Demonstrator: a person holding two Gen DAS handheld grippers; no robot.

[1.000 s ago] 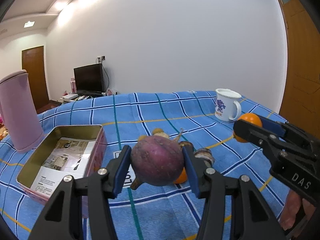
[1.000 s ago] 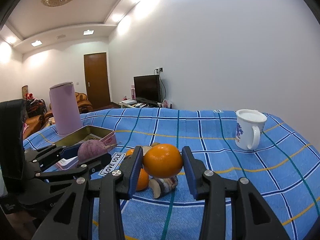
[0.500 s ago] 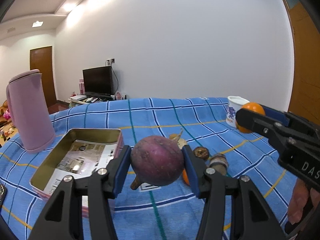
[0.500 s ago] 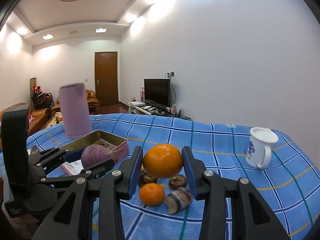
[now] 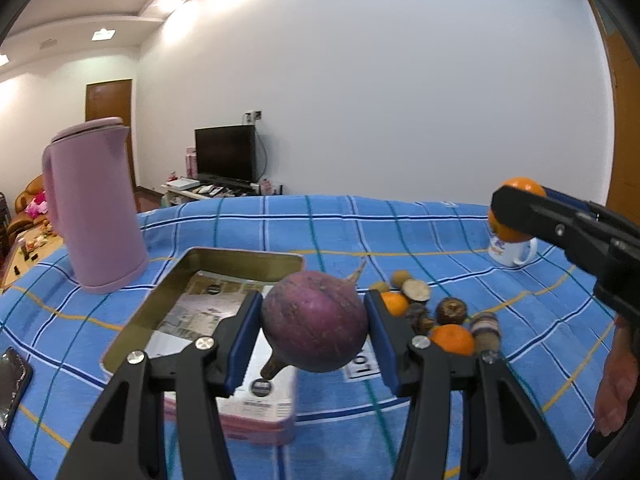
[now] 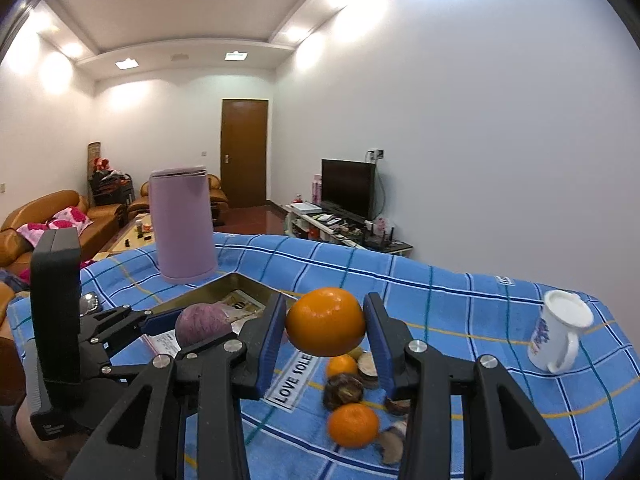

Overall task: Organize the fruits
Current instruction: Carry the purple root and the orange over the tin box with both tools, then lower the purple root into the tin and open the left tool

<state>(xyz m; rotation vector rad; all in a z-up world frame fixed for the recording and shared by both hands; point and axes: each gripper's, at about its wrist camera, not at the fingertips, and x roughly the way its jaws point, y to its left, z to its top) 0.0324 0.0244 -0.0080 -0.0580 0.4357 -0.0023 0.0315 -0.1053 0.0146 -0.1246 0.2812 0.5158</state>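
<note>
My left gripper (image 5: 314, 326) is shut on a round purple radish (image 5: 316, 320) and holds it above the near right corner of an open gold tin box (image 5: 240, 258). My right gripper (image 6: 326, 326) is shut on a large orange (image 6: 326, 320), held in the air above loose fruit on the blue checked cloth. The radish (image 6: 202, 324) and left gripper also show in the right wrist view, over the tin (image 6: 240, 282). On the cloth lie two small oranges (image 5: 452, 338) (image 6: 352, 426) and several brown chestnut-like pieces (image 5: 450, 310).
A tall pink kettle (image 5: 94, 208) stands behind the tin on the left. A white mug (image 6: 558, 338) stands at the right. A "LOVE SOLE" label (image 6: 294, 376) lies beside the tin. A phone (image 5: 12, 380) lies at the near left edge.
Both grippers have swung left with their loads. The radish has moved from over the loose fruit to over the tin's near corner. The orange has risen and moved left.
</note>
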